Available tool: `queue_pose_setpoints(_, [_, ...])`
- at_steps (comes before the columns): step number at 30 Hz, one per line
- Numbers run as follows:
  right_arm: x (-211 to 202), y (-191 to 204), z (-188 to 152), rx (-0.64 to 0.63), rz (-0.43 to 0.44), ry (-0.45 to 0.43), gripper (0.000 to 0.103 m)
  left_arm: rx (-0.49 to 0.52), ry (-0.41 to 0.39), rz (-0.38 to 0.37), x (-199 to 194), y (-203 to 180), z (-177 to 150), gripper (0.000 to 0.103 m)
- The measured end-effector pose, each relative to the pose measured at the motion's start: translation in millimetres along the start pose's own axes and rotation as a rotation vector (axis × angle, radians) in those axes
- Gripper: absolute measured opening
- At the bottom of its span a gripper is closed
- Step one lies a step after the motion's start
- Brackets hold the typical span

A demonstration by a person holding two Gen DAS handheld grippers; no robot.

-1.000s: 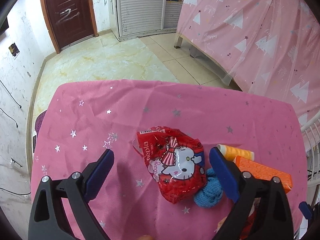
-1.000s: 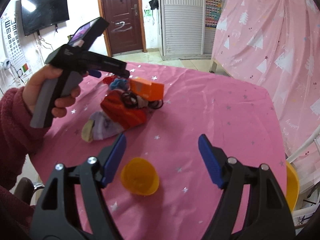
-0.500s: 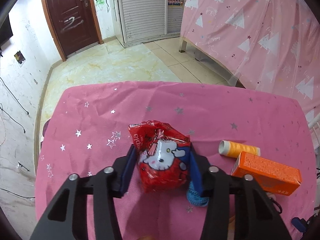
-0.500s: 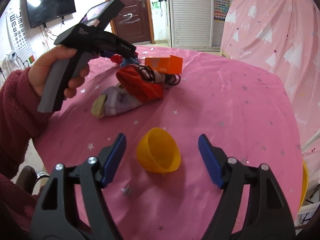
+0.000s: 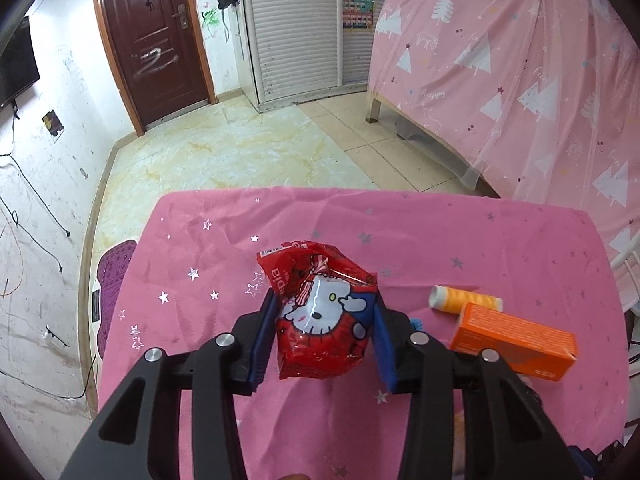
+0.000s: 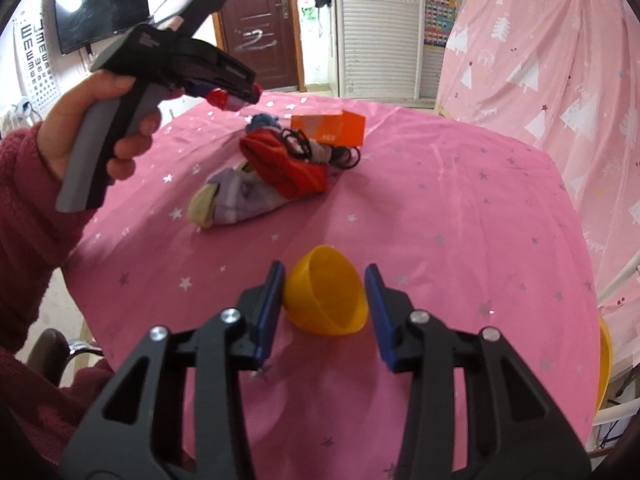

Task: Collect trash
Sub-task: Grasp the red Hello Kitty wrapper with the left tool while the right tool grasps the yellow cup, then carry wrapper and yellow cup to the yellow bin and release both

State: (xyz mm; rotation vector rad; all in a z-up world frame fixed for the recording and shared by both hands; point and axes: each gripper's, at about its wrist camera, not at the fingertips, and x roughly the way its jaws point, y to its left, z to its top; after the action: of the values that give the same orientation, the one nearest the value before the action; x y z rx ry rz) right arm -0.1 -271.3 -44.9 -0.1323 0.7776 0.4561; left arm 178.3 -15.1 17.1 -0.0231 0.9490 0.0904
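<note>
Crinkled red plastic wrapper printed with a white cartoon cat (image 5: 322,316) sits pinched between the blue pads of the left gripper (image 5: 324,334), both pads pressing its sides; it appears raised off the pink star-print tablecloth (image 5: 480,240), and in the right wrist view only a red bit of it (image 6: 219,98) shows at the tip of that gripper (image 6: 236,96), which a hand in a dark red fleece sleeve (image 6: 96,128) holds well above the cloth. Just right of the wrapper, on the cloth, lies a spool of orange thread (image 5: 466,303), and touching or nearly touching it, nearer the camera, an orange cardboard box (image 5: 514,340). A bit of blue knit (image 5: 416,323) shows between the wrapper and the box, mostly hidden by the gripper finger. In the right wrist view the same box (image 6: 328,127) lies beyond a heap: a red-orange cloth item (image 6: 288,168) over a pale lilac sock (image 6: 236,204), with black hair ties (image 6: 320,150) looped beside the box and the blue knit (image 6: 264,121) behind. Well apart from the wrapper, nearer the table edge, a yellow plastic half-shell cup (image 6: 326,298) lies on its side between the pads of the right gripper (image 6: 326,314); the left pad touches or nearly touches it, a slim gap remains at the right pad, so the jaws are narrowed around it but cannot tell whether they grip.
</note>
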Motion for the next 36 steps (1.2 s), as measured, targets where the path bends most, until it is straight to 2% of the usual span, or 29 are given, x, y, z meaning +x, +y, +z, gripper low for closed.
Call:
queue_pose_setpoints(8, [-19.3, -17.9, 7.3, 0.035, -0.02, -0.048, 0.039, 0.007, -0.03, -0.044, -26.2, -8.7, 4.9, 0.037])
queue_pose_setpoints(14, [-31.8, -42.2, 8.4, 0.076, -0.065, -0.08, 0.039, 0.05, -0.056, -0.083, -46.4, -35.0, 2.2, 0.037])
queue_pose_setpoints(22, [-46.9, -83.5, 1.6, 0.149, -0.13, -0.114, 0.039, 0.133, -0.077, -0.162, -67.2, -94.4, -6.3, 0.037])
queue_pose_setpoints(36, [-64.9, -169.6, -23.7, 0.312, -0.262, -0.147, 0.039, 0.236, -0.061, -0.282, -82.5, -195.4, -21.0, 0.037])
